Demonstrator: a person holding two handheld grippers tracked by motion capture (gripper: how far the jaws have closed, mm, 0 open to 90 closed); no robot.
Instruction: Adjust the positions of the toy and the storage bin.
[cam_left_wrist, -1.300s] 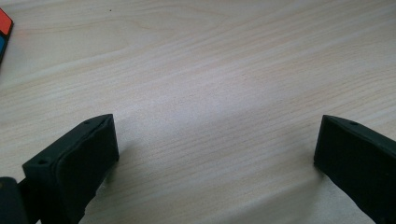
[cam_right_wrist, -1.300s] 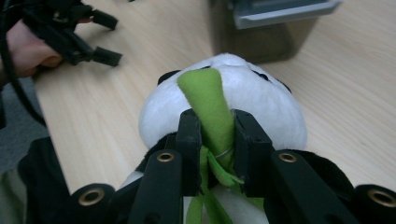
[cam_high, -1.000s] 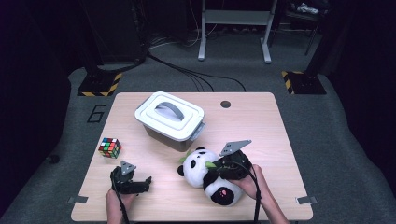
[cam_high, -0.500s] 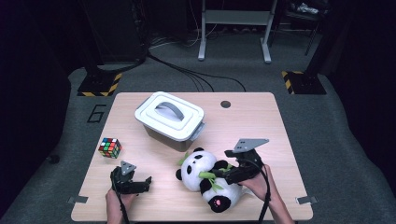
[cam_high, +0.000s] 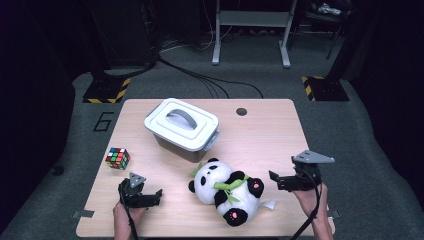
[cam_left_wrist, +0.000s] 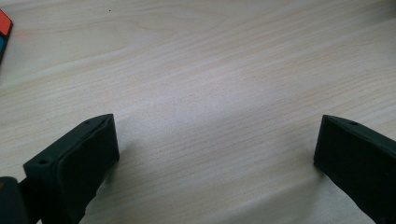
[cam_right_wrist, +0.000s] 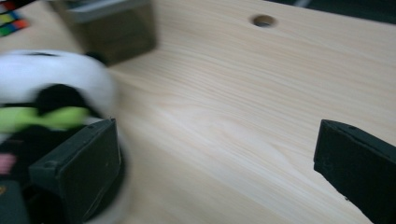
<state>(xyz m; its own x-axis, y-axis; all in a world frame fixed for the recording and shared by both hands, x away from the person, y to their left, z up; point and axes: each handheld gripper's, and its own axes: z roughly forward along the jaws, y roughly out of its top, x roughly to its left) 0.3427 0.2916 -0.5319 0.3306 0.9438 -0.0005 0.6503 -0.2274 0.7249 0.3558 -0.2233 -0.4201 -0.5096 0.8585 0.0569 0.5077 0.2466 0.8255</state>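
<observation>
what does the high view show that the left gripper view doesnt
The high view alone takes in the plush panda lying on its back, the lidded grey box behind it, the right claw standing open just right of the panda, and the hole in the table's far side. The left gripper view alone gives a close look between the left claw and its wide-apart jaws, with bare wood between them. Both share the wooden table and the colour cube, which sits at the top left edge of the left gripper view.
</observation>
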